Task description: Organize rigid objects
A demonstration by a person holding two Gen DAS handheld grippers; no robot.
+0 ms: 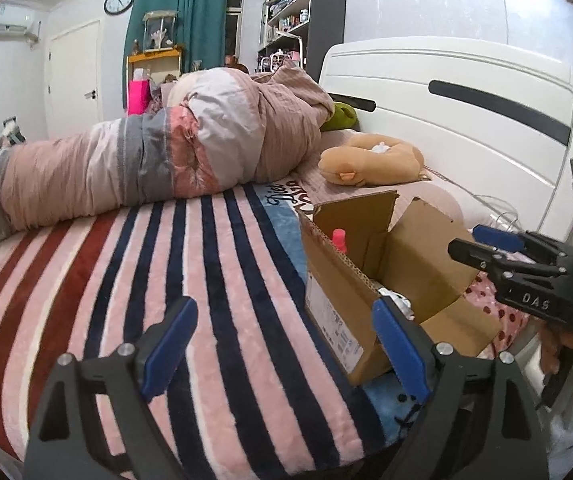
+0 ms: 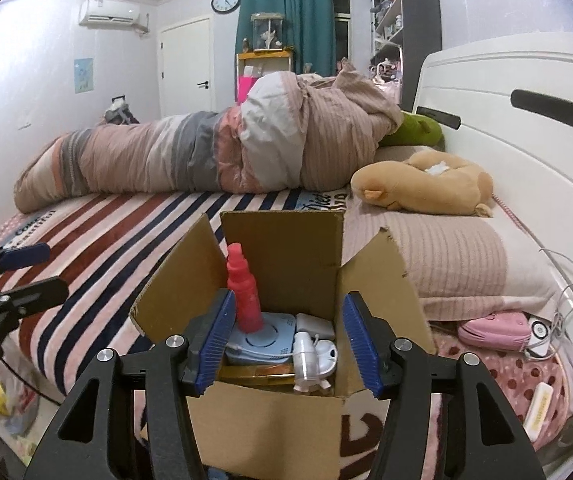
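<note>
So the box (image 2: 270, 412) sits on the striped blanket (image 1: 126, 280) near the edge of the bed, flaps up, and it's already got stuff in it: a pink bottle (image 2: 244, 292) standing upright against the left inside wall, a blue flat gadget (image 2: 262, 340) under it, and a white plastic thing (image 2: 306, 354) lying toward the right front corner.

The right gripper (image 2: 284, 346) hangs right over the box's near wall, fingers spread wide with nothing between them, looking straight down into the opening. The bottle is just ahead and a bit left of it, long axis vertical, close to the left pad (image 2: 216, 344). The left gripper (image 1: 282, 354) is off to the left of the box, also spread wide and empty, pointing across bare blanket, with the box just beyond its right finger.

My read: the right one is clearly nearer to the contents, so anything happening inside the box is its job. There's also a pink case (image 2: 494, 330) lying loose by the pillow (image 2: 446, 264), to the right of the box, well apart from the left gripper and much handier for the right. Looks mostly packed to me.
</note>
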